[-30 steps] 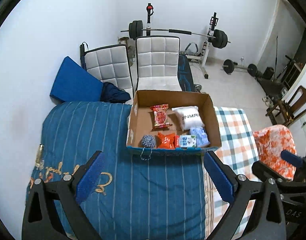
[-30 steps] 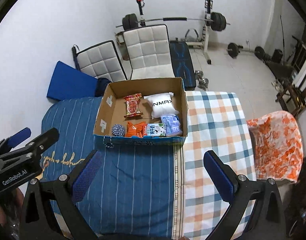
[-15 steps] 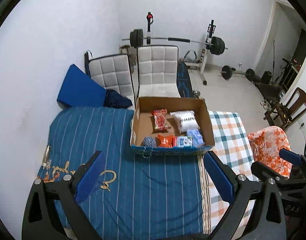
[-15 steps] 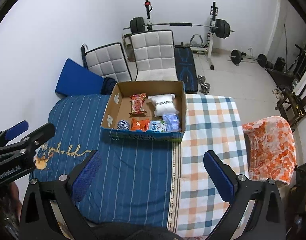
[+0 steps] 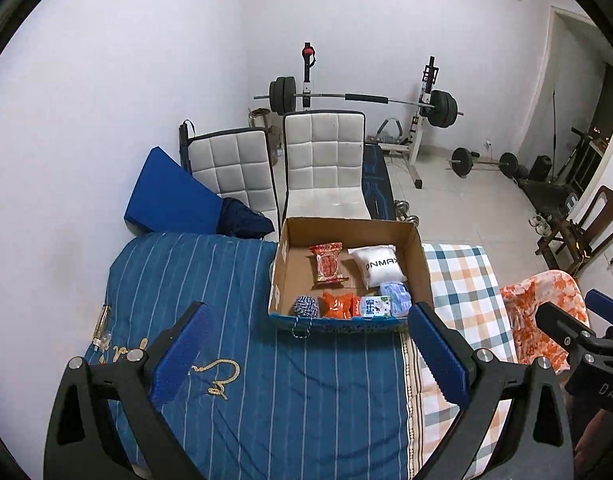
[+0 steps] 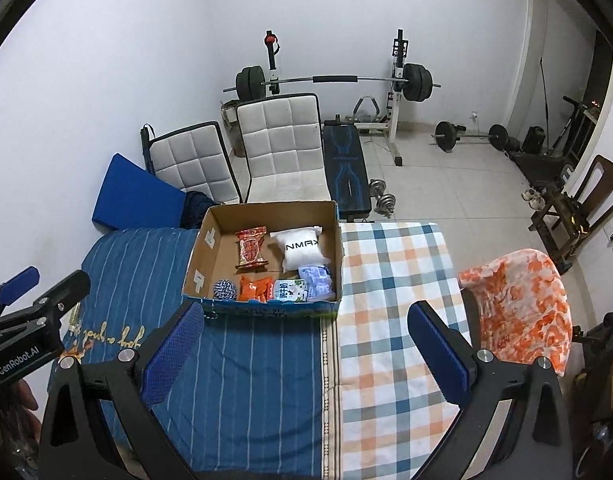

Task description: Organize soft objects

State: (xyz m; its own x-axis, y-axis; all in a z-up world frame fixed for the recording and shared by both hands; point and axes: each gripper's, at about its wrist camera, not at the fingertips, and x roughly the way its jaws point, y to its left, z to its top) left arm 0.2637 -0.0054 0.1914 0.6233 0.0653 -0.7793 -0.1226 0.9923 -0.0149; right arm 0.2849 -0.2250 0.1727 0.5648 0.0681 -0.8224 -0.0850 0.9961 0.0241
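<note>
on the far side of a blue striped bedspread [image 5: 266, 380], an open cardboard box [image 5: 420, 264] holds a white pillow pack [image 5: 378, 266], red snack bag [image 5: 326, 264], yarn ball [image 5: 305, 306] and small packets. left gripper [image 5: 306, 352] and right gripper [image 6: 302, 350] hover released, holding nothing. packet labels are too small to read.

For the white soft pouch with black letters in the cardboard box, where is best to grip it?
Probably across the plump middle of the white soft pouch, descending from above: it lies flat in the open-topped cardboard box, whose walls block side approaches.
</note>
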